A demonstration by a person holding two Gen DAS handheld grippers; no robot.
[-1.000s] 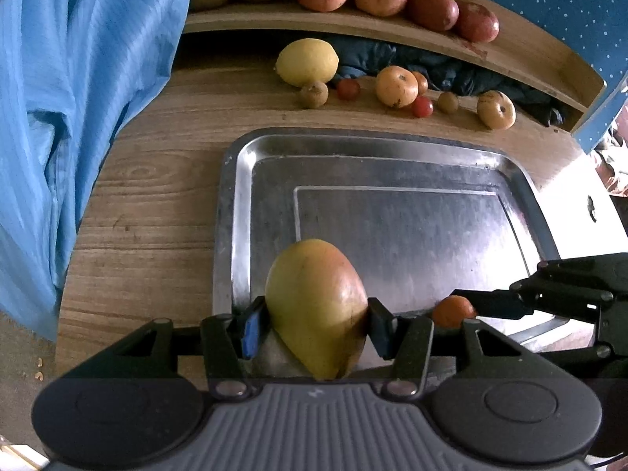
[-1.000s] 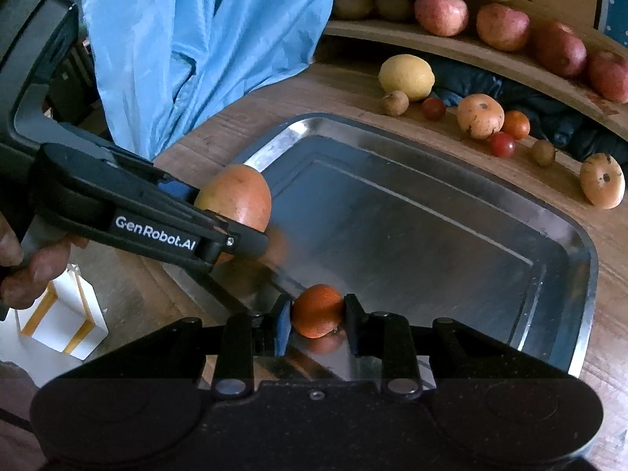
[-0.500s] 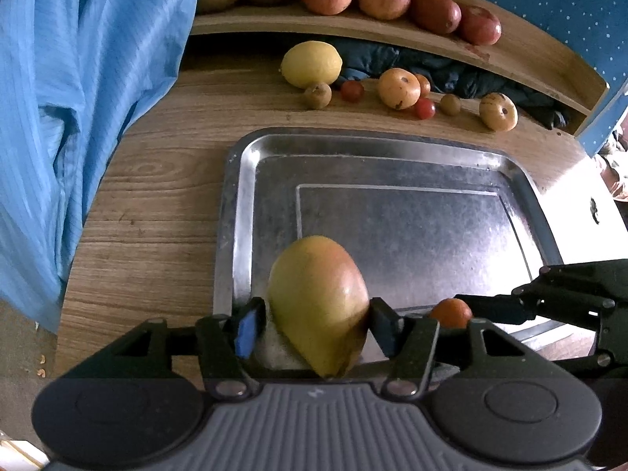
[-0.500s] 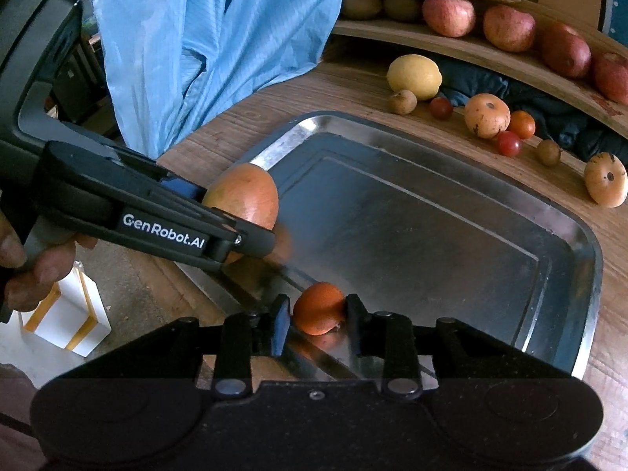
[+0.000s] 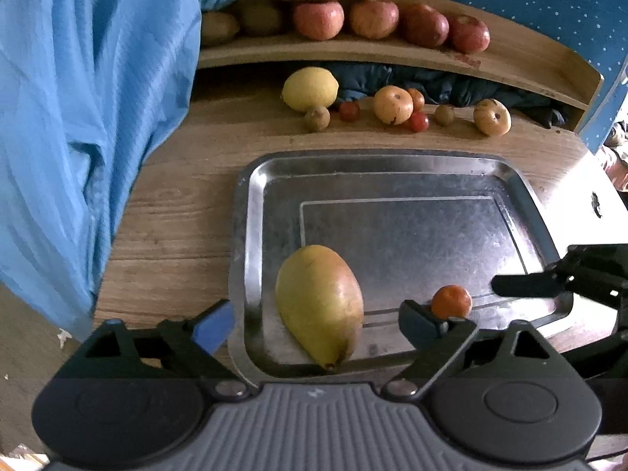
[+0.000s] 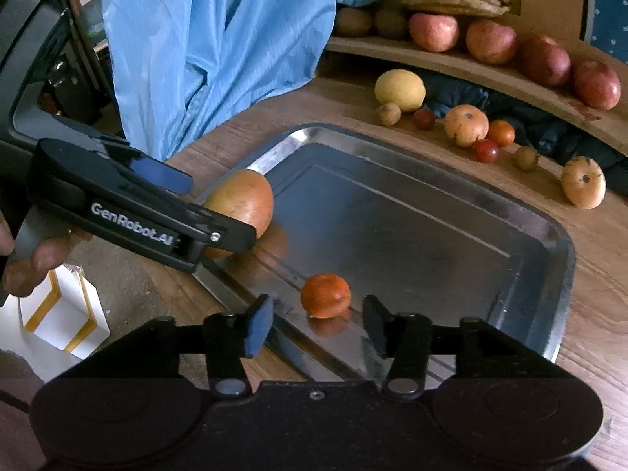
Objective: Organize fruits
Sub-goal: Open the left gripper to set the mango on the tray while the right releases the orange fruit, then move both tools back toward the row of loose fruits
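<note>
Two fruits on steel tray [image 5: 251,235]: yellow-red mango [image 5: 318,305], small orange tangerine [image 6: 325,295].

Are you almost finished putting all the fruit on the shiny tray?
Not yet. Done: the big yellow-red mango and the small orange fruit lie on the silver metal tray. In hand: nothing; the left gripper and right gripper are open. Left: the yellow lemon and small fruits on the wooden table.
</note>
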